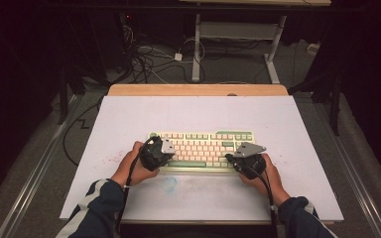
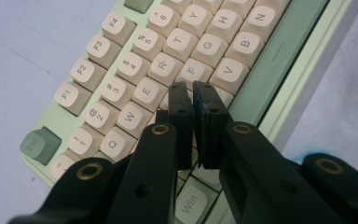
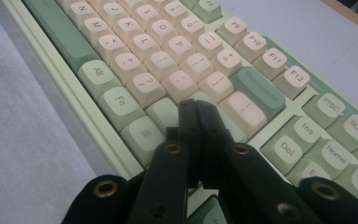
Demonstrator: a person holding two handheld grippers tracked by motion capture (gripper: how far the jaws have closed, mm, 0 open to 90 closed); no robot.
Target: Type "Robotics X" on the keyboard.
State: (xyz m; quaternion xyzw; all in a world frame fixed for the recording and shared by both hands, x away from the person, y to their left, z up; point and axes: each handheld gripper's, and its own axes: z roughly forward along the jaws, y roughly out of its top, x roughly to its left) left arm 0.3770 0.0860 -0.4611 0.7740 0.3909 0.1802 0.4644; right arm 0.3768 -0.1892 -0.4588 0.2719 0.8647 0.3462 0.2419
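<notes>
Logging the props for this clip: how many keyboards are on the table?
1. The keyboard lies near the middle of the table, between the left hand-held gripper and the right hand-held gripper.

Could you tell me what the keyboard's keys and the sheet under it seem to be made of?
Keys: probably moulded plastic, matte cream and green, with smooth rounded tops and printed letters. Sheet: looks like thin white paper or plastic film over a wooden board; flat, dull, stained red and blue. Which of the two is unclear.

Left tongs (image 1: 164,154) and right tongs (image 1: 234,159): jaws drawn together on both, nothing between them. Each is gripped in one hand, tips angled down over opposite ends of the keyboard (image 1: 203,148). Sleeved forearms lie near its front edge.
</notes>
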